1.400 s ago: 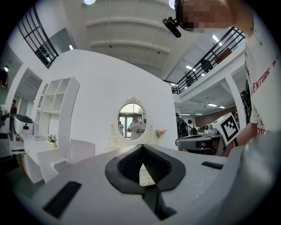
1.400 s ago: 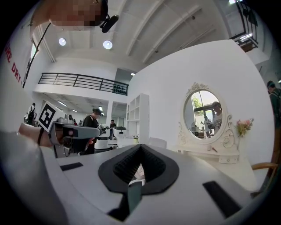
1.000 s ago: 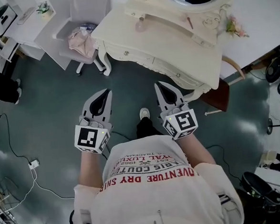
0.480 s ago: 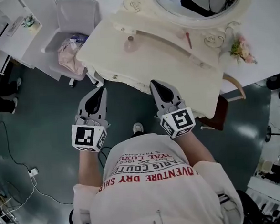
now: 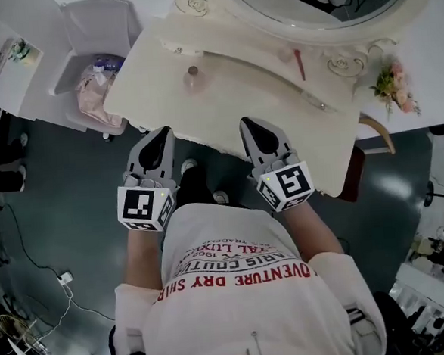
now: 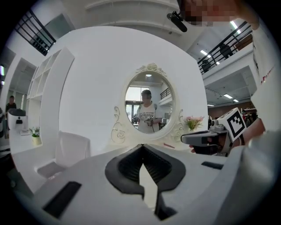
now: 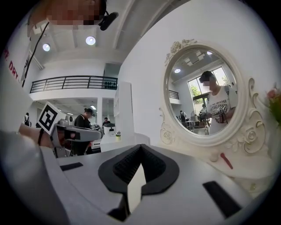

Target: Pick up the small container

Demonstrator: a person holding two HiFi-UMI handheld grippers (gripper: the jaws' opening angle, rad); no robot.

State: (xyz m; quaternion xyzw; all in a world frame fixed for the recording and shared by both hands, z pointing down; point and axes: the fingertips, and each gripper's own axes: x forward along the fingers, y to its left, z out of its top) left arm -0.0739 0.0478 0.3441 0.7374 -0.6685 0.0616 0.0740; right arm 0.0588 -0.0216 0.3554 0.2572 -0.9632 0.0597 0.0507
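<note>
The small container, a little round pinkish jar, stands on the cream dressing table, left of its middle. My left gripper is at the table's front edge, short of the jar, jaws shut and empty. My right gripper is level with it further right, also shut and empty. In the left gripper view the closed jaws point at the oval mirror, and the jar is hidden behind them. The right gripper view shows its closed jaws aimed left of the mirror.
A red stick and a small pink item lie near the mirror's base. A white chair with pink cloth stands left of the table. Pink flowers are at the right. Cables run over the dark floor.
The person has stepped up to the dressing table. Both grippers, still shut, have gone from over the floor to the table's front edge.
</note>
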